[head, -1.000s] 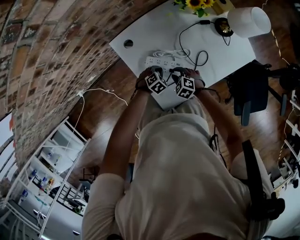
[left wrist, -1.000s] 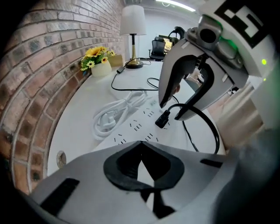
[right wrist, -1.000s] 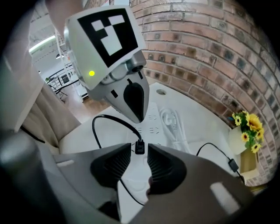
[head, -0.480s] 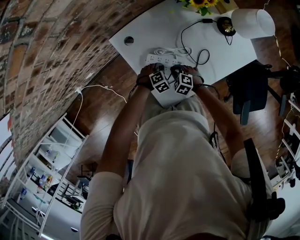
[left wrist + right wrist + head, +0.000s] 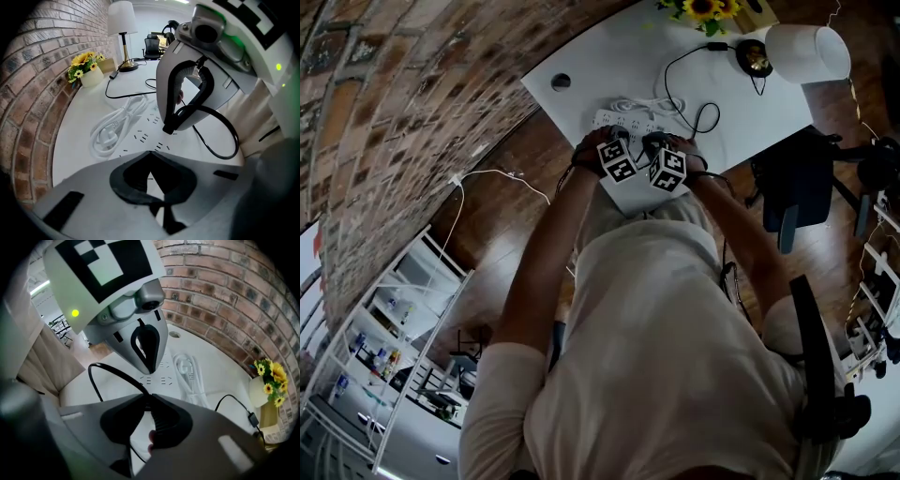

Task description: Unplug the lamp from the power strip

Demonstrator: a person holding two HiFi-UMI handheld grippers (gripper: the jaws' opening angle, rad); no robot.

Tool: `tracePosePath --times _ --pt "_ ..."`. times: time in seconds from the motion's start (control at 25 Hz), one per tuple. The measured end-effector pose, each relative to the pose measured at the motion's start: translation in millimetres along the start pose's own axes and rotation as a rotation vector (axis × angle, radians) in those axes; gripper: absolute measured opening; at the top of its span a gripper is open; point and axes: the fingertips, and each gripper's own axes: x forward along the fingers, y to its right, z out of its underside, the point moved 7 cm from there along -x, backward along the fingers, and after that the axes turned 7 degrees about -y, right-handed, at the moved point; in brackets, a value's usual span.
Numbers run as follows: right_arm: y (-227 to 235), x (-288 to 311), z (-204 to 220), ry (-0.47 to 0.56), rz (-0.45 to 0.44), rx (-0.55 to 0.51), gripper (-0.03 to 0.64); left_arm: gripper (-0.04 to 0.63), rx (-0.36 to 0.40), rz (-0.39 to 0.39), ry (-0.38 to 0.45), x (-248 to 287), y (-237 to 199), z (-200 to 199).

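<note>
Jaws of right gripper (image 5: 146, 399) are closing narrow around black cord (image 5: 113, 367) just above strip (image 5: 157, 377) on counter (image 5: 220, 376). Left gripper (image 5: 150, 153), jaws together, is sitting over strip's near end. Lamp (image 5: 121, 21) is standing far right.

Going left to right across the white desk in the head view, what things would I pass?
round desk hole → white power strip → sunflowers → lamp base → white lampshade
</note>
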Motion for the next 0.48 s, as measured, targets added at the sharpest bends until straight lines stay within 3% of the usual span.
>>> tracePosePath --times 0.48 --pt "-1.1 -0.8 -1.1 -0.014 0.012 0.001 0.043 -0.008 -0.016 -0.022 -0.041 -0.2 0.8 -4.4"
